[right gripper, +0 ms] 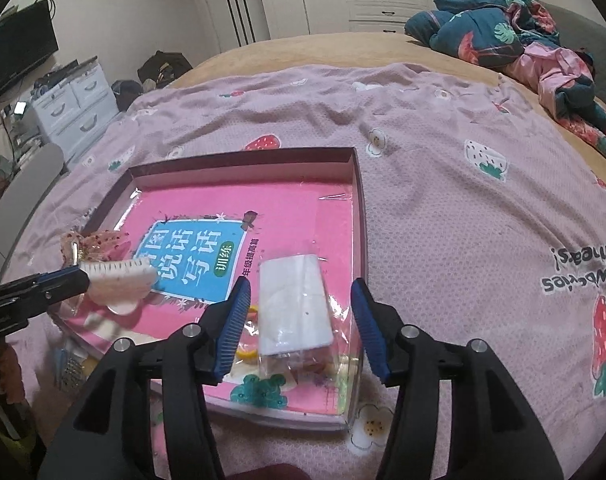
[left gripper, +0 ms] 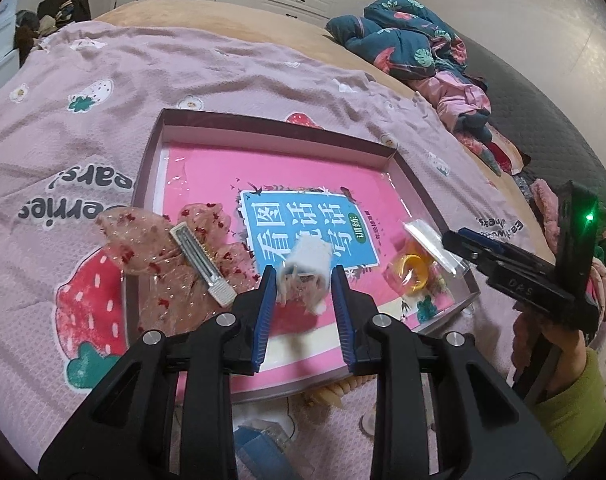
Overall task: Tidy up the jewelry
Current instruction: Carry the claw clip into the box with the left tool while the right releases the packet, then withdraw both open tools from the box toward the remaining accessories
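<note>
- Left gripper (left gripper: 303, 280) clamps a white hair clip (left gripper: 305, 270) above the shallow box (left gripper: 279, 128).
- Right gripper (right gripper: 299, 300), fingers spread, hovers over a clear packet (right gripper: 295, 304) inside the box.

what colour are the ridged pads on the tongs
Blue, on black arms; the pads show best in the right wrist view.

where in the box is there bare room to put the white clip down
The far half of the box is bare: pink book cover between the blue title panel and the far wall. The near right corner is crowded by the clear bag and yellow ring; the left edge by the sheer bow clip.
</note>
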